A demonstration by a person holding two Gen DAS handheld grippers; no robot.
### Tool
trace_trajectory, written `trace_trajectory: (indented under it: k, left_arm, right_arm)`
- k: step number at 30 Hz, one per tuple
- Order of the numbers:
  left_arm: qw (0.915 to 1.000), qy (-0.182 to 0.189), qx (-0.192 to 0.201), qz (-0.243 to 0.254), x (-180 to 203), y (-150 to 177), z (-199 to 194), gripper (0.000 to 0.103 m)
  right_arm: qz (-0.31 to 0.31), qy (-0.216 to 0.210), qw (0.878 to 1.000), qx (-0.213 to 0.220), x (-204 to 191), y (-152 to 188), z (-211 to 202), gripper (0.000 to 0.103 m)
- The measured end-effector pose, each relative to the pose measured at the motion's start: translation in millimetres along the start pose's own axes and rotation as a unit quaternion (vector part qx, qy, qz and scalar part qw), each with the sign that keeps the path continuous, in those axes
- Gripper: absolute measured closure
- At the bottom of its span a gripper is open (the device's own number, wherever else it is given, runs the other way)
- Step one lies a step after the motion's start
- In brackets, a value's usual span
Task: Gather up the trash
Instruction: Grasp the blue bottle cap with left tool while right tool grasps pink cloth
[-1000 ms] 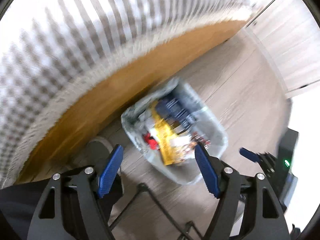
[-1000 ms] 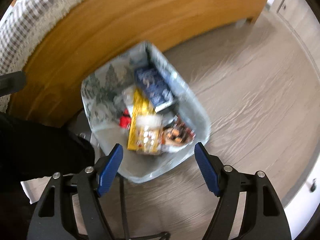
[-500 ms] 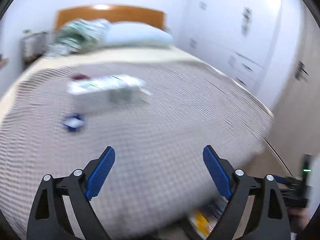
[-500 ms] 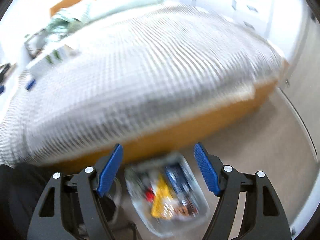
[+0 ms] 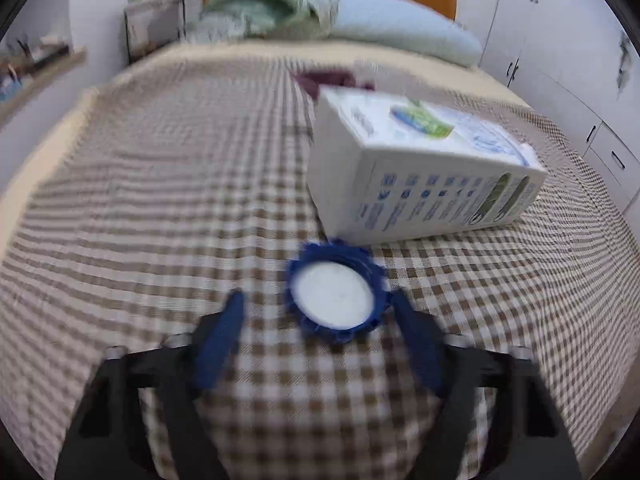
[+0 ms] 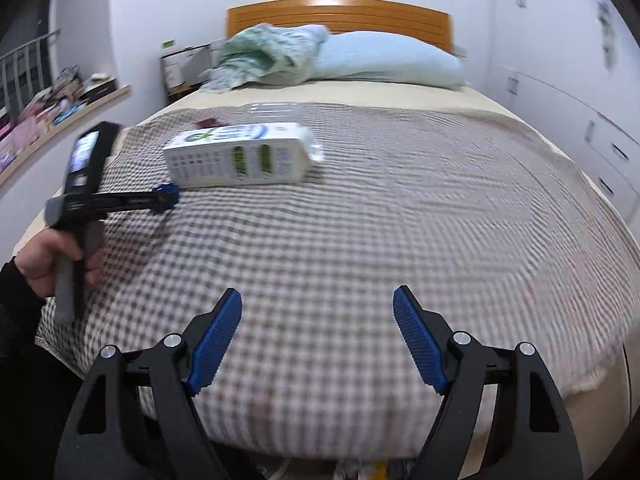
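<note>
Hovering apart around the cap (image 5: 335, 295), the left hand-held gripper (image 5: 320, 340) is risking pinching bedspread (image 5: 160, 184) or nudging the carton (image 5: 420, 168).

On the bed (image 6: 400, 208): one white carton (image 5: 420, 168), one blue cap (image 5: 336, 296), one dark red scrap (image 5: 326, 80), one clear bottle (image 6: 276, 110), one pillow (image 6: 384, 62).

On my bed, the white carton (image 5: 420, 168) carries blue icons, green bands and small print, all too blurred for me to read
</note>
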State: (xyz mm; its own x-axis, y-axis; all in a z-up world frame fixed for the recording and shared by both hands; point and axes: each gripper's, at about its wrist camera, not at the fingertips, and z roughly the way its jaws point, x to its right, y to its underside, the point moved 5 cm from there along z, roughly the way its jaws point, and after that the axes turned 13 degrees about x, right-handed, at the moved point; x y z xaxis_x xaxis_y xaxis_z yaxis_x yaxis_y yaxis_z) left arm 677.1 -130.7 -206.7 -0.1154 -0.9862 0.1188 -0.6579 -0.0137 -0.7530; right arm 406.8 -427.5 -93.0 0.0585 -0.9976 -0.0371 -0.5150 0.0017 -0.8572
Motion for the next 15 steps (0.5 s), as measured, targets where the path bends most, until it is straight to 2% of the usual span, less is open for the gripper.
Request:
trace_trajectory:
  k: [4, 7, 10, 13, 15]
  left_arm:
    - [0.9997, 0.017, 0.016, -0.004, 0, -4, 0, 0.054]
    - [0.9987, 0.012, 0.028, -0.040, -21, -16, -2, 0.054]
    - [0.9948, -0.006, 0.038, -0.095, -59, -30, -7, 0.054]
    - [0.9857, -0.008, 0.043, -0.163, -104, -35, -12, 0.054]
    - [0.9811, -0.015, 0.044, -0.188, -123, -35, -15, 0.054]
  right_arm:
    - [-0.007, -0.025, 1.000, 0.002, -21, -17, 34, 0.028]
    - [-0.033, -0.044, 0.998, 0.003, -40, -39, 61, 0.028]
    - [-0.085, -0.052, 0.994, -0.035, -69, -69, 99, 0.028]
    - [-0.140, -0.085, 0.986, -0.025, -111, -122, 129, 0.028]
    - [-0.206, -0.101, 0.972, -0.043, -148, -156, 164, 0.028]
